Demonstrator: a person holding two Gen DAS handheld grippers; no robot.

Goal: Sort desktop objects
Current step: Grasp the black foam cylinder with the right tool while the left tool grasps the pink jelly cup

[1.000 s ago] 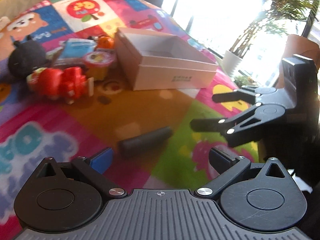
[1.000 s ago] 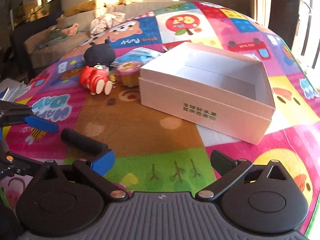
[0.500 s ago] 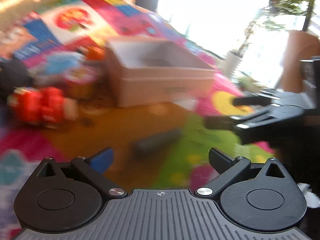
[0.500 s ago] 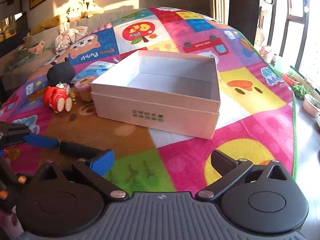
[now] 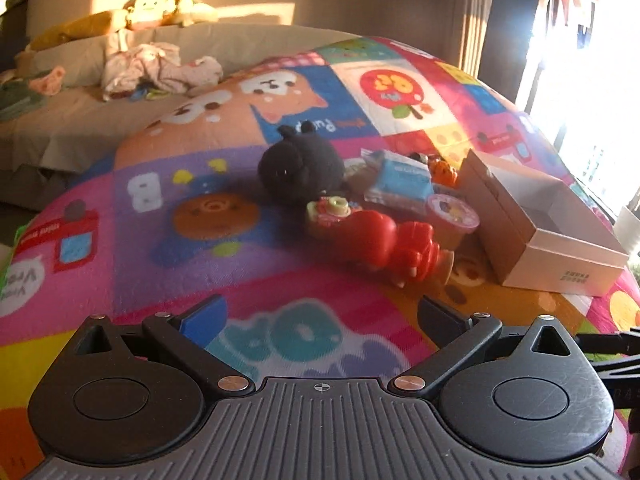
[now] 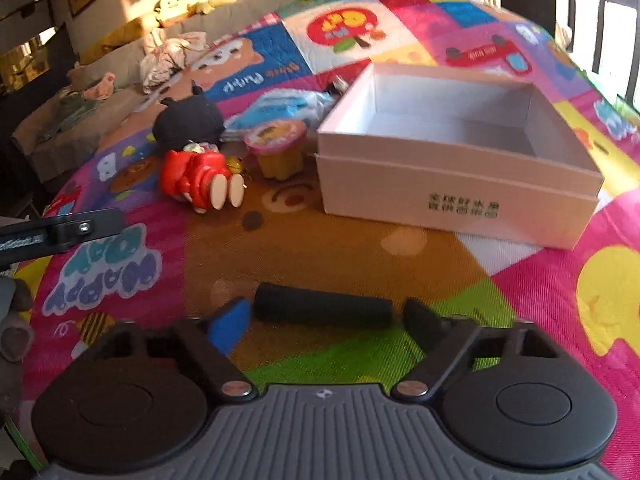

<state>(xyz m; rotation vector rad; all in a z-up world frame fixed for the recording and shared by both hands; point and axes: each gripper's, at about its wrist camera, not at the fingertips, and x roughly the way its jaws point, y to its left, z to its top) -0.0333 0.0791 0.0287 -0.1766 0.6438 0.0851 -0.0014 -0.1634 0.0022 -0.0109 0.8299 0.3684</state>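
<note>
While your right gripper closes, the black cylinder lies crosswise on the mat between its jaws, pads not yet pressing it. Your left gripper stands apart with nothing between its jaws. Beyond, find the red toy, jelly cup and black plush clustered left of the empty white box.
</note>
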